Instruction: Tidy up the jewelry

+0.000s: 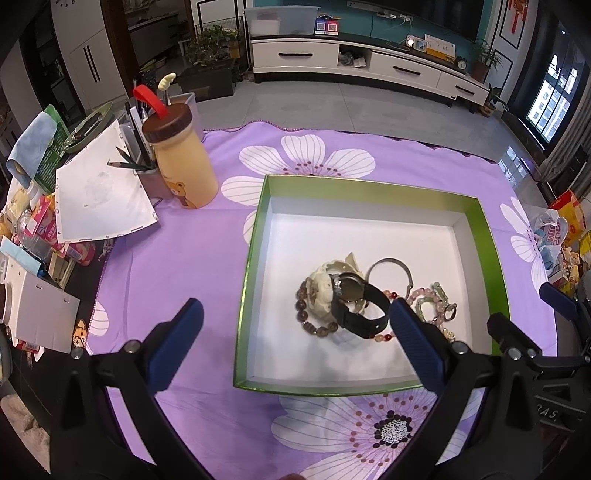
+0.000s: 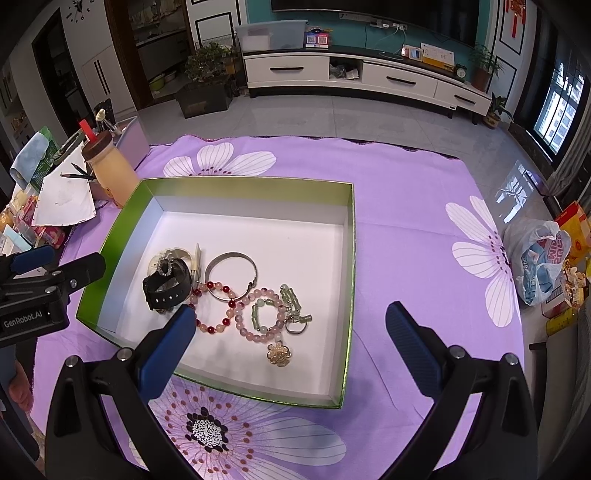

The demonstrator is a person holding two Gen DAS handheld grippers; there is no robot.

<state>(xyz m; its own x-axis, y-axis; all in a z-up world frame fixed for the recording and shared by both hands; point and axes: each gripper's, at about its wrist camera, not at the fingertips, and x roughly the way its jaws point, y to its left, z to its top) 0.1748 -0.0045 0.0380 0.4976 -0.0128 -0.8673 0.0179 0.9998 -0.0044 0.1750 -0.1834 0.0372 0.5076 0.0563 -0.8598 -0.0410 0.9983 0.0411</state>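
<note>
One box [image 2: 351, 236], two watches [image 2: 166, 286], one bangle [image 2: 231, 258], perhaps four bead bracelets [image 2: 212, 306].

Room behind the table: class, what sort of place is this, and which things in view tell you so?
Most likely a home living room. A long white TV cabinet runs under a wall-mounted screen, potted plants stand on the tiled floor, and the jewelry box sits on a flowered purple cloth.

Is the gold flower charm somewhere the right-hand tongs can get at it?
Probably yes: the gold flower charm lies alone on the box floor, between the open right tongs, nothing covering it.
</note>
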